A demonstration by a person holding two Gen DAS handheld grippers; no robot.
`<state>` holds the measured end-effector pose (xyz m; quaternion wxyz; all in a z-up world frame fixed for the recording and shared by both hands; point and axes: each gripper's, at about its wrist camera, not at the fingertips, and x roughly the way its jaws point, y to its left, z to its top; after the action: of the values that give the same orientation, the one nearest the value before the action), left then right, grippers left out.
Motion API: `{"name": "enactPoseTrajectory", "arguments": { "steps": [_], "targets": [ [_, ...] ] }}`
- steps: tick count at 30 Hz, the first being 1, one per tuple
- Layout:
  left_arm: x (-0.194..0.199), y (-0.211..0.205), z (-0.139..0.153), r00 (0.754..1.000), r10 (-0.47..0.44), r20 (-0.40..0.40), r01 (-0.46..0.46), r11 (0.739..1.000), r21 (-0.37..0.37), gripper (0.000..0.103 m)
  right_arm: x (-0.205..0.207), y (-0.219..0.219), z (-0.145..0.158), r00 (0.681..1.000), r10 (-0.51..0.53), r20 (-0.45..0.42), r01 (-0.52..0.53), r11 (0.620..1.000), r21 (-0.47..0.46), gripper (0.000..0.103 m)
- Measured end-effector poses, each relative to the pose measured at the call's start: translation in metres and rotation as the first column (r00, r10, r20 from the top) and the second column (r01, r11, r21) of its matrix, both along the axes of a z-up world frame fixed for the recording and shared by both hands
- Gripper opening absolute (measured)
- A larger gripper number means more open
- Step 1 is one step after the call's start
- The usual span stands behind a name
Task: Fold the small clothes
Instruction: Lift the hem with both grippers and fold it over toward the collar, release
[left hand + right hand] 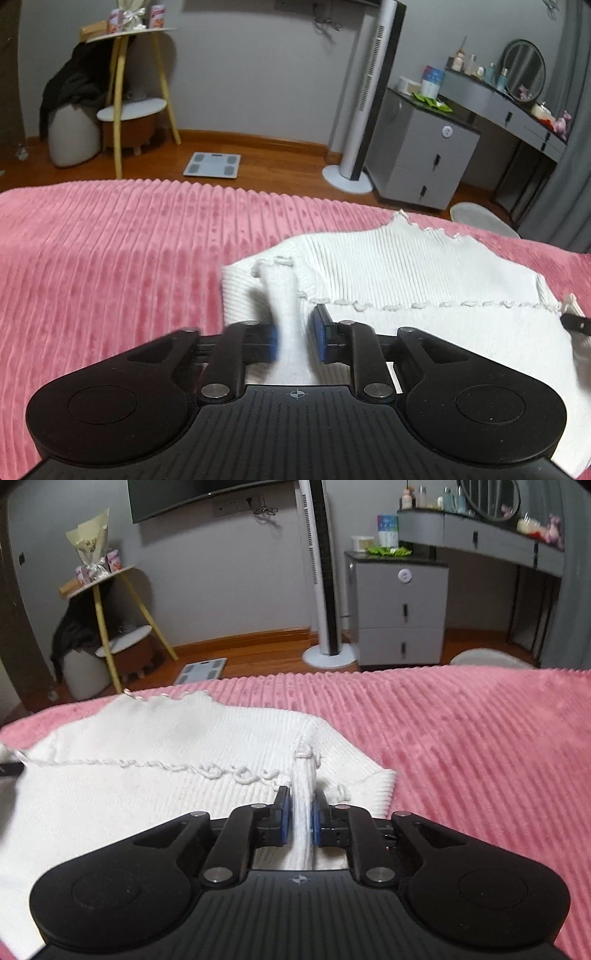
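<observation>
White top point(406, 266) lies near the far edge of the pink bed point(110, 258), its near hem doubled over; left gripper point(295, 336) and right gripper point(297, 819) each pinch a hem corner, jaws narrow on cloth, likely carrying the fold across evenly

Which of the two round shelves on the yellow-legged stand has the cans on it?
The top shelf. The lower shelf has no cans on it.

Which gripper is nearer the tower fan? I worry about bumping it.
Right. The right gripper holds the white top at the bed side facing the tower fan; the left gripper grips the opposite side, with the fan farther off.
</observation>
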<state>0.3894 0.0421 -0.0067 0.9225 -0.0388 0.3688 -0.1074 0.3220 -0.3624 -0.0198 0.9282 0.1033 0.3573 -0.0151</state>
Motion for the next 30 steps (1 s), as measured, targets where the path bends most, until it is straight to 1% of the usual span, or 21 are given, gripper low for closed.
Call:
{"name": "enactPoseTrajectory", "arguments": {
  "steps": [1,2,3,5,6,8,10,11,13,15,17,19,21,23,24,25,26,27,28,29,30],
  "targets": [
    [-0.002,-0.001,0.004,1.000,0.002,0.013,-0.002,1.000,0.006,0.010,0.000,0.000,0.000,1.000,0.005,0.003,-0.005,1.000,0.004,0.011],
    [-0.004,-0.004,0.009,0.999,0.005,0.033,-0.006,1.000,0.015,0.010,-0.001,0.002,0.002,1.000,0.006,0.015,-0.006,1.000,-0.007,0.006],
    [-0.006,-0.004,0.016,0.999,0.002,0.052,-0.003,1.000,0.017,0.010,-0.004,0.004,0.005,0.999,0.010,0.034,-0.009,0.999,-0.033,0.006],
    [-0.006,-0.009,0.032,0.995,-0.003,0.101,0.001,1.000,0.014,0.010,-0.007,0.012,0.016,0.996,0.022,0.089,-0.011,0.992,-0.126,0.006],
    [-0.003,-0.011,0.041,0.991,-0.001,0.133,-0.001,1.000,0.018,0.009,-0.006,0.014,0.022,0.992,0.021,0.121,-0.002,0.988,-0.156,0.005],
    [0.006,-0.017,0.054,0.979,0.002,0.202,-0.013,0.998,0.056,0.009,0.000,0.017,0.036,0.984,0.003,0.178,0.032,0.980,-0.195,0.005],
    [0.022,-0.026,0.058,0.970,0.023,0.240,-0.050,0.993,0.109,0.010,0.014,0.025,0.043,0.978,-0.014,0.208,0.069,0.963,-0.259,0.005],
    [0.029,-0.029,0.058,0.968,0.029,0.248,-0.061,0.991,0.122,0.010,0.023,0.027,0.044,0.976,-0.023,0.216,0.085,0.955,-0.285,0.005],
    [0.044,-0.038,0.052,0.968,0.047,0.245,-0.088,0.983,0.161,0.010,0.042,0.030,0.042,0.978,-0.030,0.208,0.096,0.944,-0.315,0.005],
    [0.056,-0.046,0.042,0.970,0.059,0.237,-0.106,0.975,0.194,0.010,0.062,0.030,0.036,0.982,-0.053,0.180,0.111,0.937,-0.330,0.005],
    [0.064,-0.051,0.032,0.973,0.075,0.218,-0.122,0.970,0.212,0.010,0.077,0.027,0.026,0.986,-0.077,0.150,0.124,0.933,-0.339,0.005],
    [0.069,-0.057,0.020,0.973,0.091,0.211,-0.142,0.959,0.245,0.010,0.085,0.028,0.017,0.987,-0.099,0.129,0.138,0.928,-0.346,0.005],
    [0.070,-0.061,0.007,0.974,0.097,0.206,-0.155,0.945,0.288,0.012,0.087,0.032,0.006,0.988,-0.095,0.120,0.135,0.912,-0.388,0.005],
    [0.073,-0.059,-0.004,0.974,0.128,0.186,-0.185,0.926,0.328,0.021,0.089,0.036,-0.005,0.992,-0.091,0.091,0.121,0.902,-0.415,0.006],
    [0.073,-0.058,-0.009,0.974,0.146,0.173,-0.200,0.915,0.350,0.035,0.089,0.036,-0.008,0.992,-0.095,0.080,0.120,0.898,-0.423,0.007],
    [0.073,-0.057,-0.013,0.972,0.169,0.164,-0.221,0.898,0.380,0.059,0.092,0.037,-0.009,0.991,-0.111,0.068,0.130,0.891,-0.436,0.010],
    [0.072,-0.055,-0.014,0.966,0.205,0.159,-0.253,0.875,0.412,0.071,0.093,0.037,-0.008,0.986,-0.153,0.065,0.166,0.875,-0.454,0.033],
    [0.069,-0.051,-0.011,0.957,0.242,0.159,-0.287,0.862,0.418,0.078,0.089,0.037,-0.004,0.977,-0.195,0.083,0.211,0.864,-0.457,0.064],
    [0.061,-0.045,-0.005,0.949,0.267,0.165,-0.312,0.870,0.381,0.078,0.082,0.035,0.001,0.972,-0.201,0.121,0.234,0.867,-0.440,0.071],
    [0.051,-0.037,0.002,0.944,0.288,0.162,-0.326,0.889,0.320,0.079,0.071,0.036,0.008,0.968,-0.199,0.152,0.246,0.870,-0.428,0.075],
    [0.039,-0.027,0.009,0.941,0.306,0.144,-0.334,0.907,0.255,0.081,0.058,0.037,0.012,0.966,-0.193,0.170,0.249,0.872,-0.422,0.075]
  ]
}}
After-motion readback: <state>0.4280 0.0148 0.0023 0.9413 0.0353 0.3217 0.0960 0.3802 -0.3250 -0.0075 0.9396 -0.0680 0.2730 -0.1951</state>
